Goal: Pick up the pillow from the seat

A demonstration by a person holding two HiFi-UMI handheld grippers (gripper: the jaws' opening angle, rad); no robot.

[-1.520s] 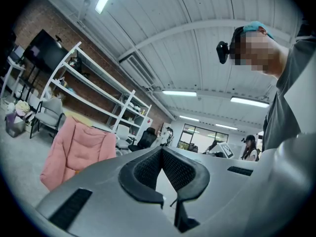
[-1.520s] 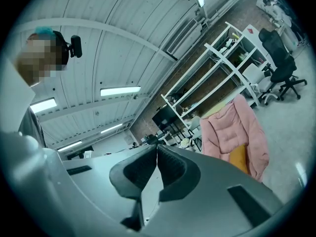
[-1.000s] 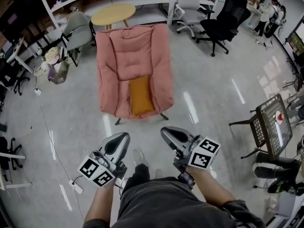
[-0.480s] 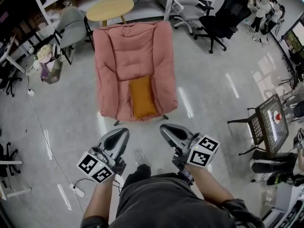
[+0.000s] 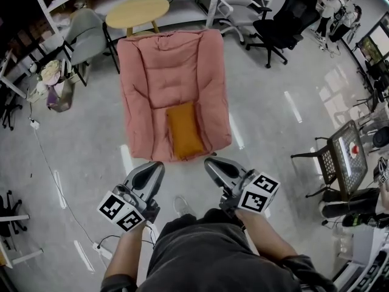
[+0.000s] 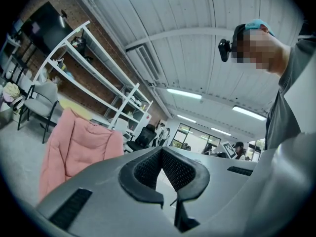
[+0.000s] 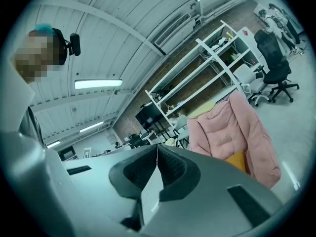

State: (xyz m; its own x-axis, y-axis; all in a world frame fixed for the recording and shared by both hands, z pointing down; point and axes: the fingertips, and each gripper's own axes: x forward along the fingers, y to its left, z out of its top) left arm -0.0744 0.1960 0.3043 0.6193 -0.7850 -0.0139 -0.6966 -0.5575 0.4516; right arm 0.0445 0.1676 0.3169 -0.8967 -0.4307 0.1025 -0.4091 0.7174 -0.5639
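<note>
Approach is judged to be the step in hand, since the pillow has not yet been taken up. The pillow (image 5: 184,130), an orange oblong, is seen lying flat on the front part of the seat of the pink padded chair (image 5: 173,66). Its long side runs from the seat's front edge toward the backrest, so it can be reached from the open front without leaning over the cushioned sides. The left gripper (image 5: 155,168) and the right gripper (image 5: 211,165) are held low and side by side in front of the body. Their tips are pointed toward the chair's front edge, near it but apart from it, which is read as a posture for walking up rather than for reaching. In the left gripper view the jaws are shown pressed together at the tips with nothing between them. In the right gripper view the jaws are likewise closed on nothing, and the pillow is glimpsed beyond them on the seat. The jaws are presumably closed because no grasp is due until the pillow is within range; they would have to be parted before a soft edge could be pinched. The round yellow table (image 5: 137,12) and the black office chair (image 5: 285,23) are set behind the chair, well clear of the path.
</note>
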